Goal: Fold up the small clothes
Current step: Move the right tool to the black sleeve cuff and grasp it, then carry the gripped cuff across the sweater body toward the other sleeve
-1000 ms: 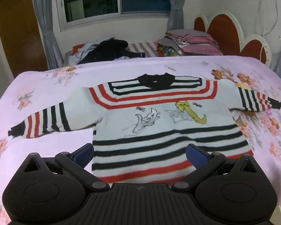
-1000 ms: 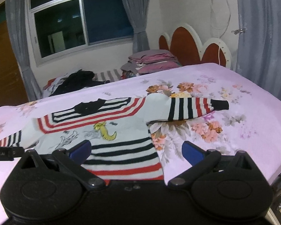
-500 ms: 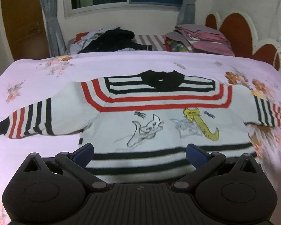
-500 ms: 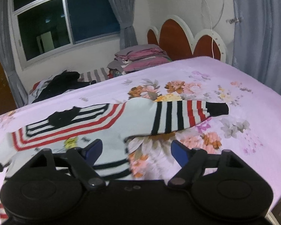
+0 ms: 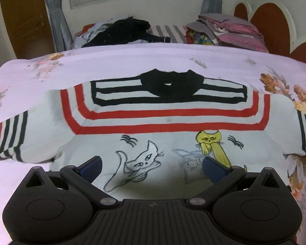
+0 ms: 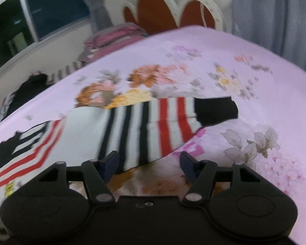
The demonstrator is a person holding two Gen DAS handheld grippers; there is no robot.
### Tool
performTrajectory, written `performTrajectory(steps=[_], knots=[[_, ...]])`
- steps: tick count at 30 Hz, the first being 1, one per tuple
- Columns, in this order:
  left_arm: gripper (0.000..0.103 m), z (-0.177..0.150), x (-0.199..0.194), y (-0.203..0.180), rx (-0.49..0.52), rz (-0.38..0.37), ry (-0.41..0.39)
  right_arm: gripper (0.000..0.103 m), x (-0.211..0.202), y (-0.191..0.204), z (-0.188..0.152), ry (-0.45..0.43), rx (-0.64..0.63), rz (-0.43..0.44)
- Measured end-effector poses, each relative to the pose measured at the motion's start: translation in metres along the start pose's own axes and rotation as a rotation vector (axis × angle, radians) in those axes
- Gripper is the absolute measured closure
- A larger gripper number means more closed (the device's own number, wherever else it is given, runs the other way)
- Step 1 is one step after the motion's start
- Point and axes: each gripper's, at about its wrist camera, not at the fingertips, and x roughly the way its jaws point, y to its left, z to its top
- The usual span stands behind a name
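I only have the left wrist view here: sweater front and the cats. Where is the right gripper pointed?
Observer: The right gripper is open, aimed at the sweater's right sleeve.
Operator: Is that sleeve folded in yet?
Observer: No, it lies stretched out flat on the bedsheet, its black cuff at the far end.
Operator: Is anything between the fingers?
Observer: Nothing gripped; the striped sleeve edge sits by one fingertip. That view is blurred.

I can read no text, label, brand or number on anything in either wrist view.
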Motion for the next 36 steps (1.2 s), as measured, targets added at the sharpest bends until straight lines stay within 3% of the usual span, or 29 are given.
performTrajectory(steps=[8, 11, 17, 22, 28, 32, 36], knots=[[0.000, 0.015, 0.016, 0.000, -0.032, 0.027, 0.031, 0.040, 0.052, -0.034, 0.019, 0.041, 0.124, -0.026], [0.000, 0.019, 0.021, 0.003, -0.040, 0.041, 0.032, 0.056, 0.071, -0.042, 0.023, 0.067, 0.178, -0.017], [0.000, 0.021, 0.027, 0.006, -0.050, -0.004, 0.054, 0.090, 0.076, -0.054, 0.029, 0.015, 0.235, -0.018], [0.000, 0.023, 0.026, 0.001, -0.019, -0.059, 0.034, 0.095, 0.062, -0.046, 0.033, -0.049, 0.188, -0.002], [0.000, 0.028, 0.022, 0.008, -0.032, -0.048, 0.003, 0.095, 0.029, 0.009, 0.049, -0.143, 0.039, 0.113], [0.000, 0.031, 0.020, 0.029, -0.087, -0.047, -0.004, 0.095, 0.008, 0.081, 0.048, -0.169, -0.106, 0.259], [0.000, 0.030, 0.016, 0.051, -0.098, -0.031, -0.013, 0.095, 0.001, 0.155, 0.031, -0.132, -0.203, 0.414]])
